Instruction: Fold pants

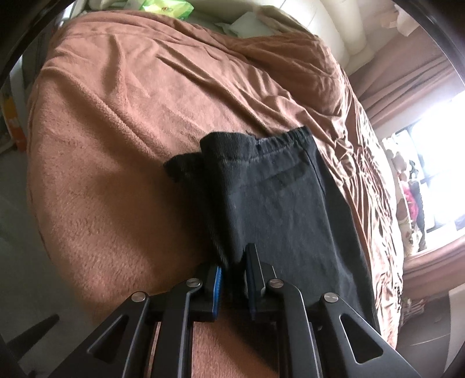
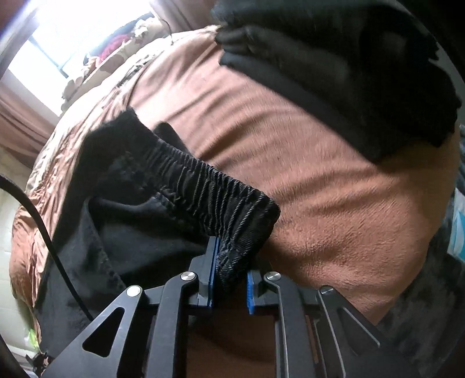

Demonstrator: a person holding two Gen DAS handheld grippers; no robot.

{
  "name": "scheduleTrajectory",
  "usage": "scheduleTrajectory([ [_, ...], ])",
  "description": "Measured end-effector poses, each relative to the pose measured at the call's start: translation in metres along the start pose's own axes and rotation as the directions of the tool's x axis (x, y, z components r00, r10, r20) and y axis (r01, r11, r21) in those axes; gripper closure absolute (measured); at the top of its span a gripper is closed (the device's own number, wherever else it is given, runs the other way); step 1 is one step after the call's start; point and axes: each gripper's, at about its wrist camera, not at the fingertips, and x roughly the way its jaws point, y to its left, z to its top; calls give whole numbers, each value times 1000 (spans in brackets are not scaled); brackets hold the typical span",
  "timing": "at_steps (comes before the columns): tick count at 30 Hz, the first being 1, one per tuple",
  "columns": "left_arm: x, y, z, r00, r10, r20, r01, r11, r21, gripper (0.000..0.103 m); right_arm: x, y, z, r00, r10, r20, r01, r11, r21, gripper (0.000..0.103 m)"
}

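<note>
Black pants (image 1: 270, 197) lie folded lengthwise on the brown blanket (image 1: 122, 139), elastic waistband at the far end in the left wrist view. My left gripper (image 1: 234, 267) is shut on the near edge of the pants. In the right wrist view my right gripper (image 2: 231, 270) is shut on a corner of the gathered elastic waistband (image 2: 203, 186) of the pants and holds it slightly above the blanket (image 2: 319, 186).
A stack of folded black clothes (image 2: 348, 72) sits on the bed at the far right of the right wrist view. A black cable (image 2: 43, 226) crosses the left. A cream headboard (image 1: 334, 26), curtains (image 1: 407, 87) and a bright window (image 2: 72, 29) border the bed.
</note>
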Motion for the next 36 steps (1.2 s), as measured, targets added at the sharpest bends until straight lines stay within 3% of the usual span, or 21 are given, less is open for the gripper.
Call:
scheduleTrajectory([
  [5, 0, 5, 7, 999, -44, 3, 44, 999, -21, 89, -22, 3, -5, 999, 31, 32, -30, 999, -23, 84],
  [13, 5, 23, 18, 990, -139, 10, 140, 987, -79, 89, -66, 21, -17, 995, 70, 73, -63, 994, -90, 84],
  [19, 9, 28, 29, 985, -170, 26, 171, 982, -84, 89, -98, 62, -29, 987, 116, 110, -95, 978, -187, 84],
  [21, 7, 29, 34, 984, -179, 24, 181, 978, -100, 97, -103, 80, -35, 983, 145, 108, -117, 966, -230, 84],
  [30, -24, 7, 45, 958, -282, 61, 285, 957, -48, 99, -101, 174, -71, 963, 268, 4, -244, 881, -405, 84],
  [36, -47, -14, 55, 937, -342, 66, 344, 939, -20, 99, -83, 225, -92, 956, 288, -61, -282, 834, -474, 84],
])
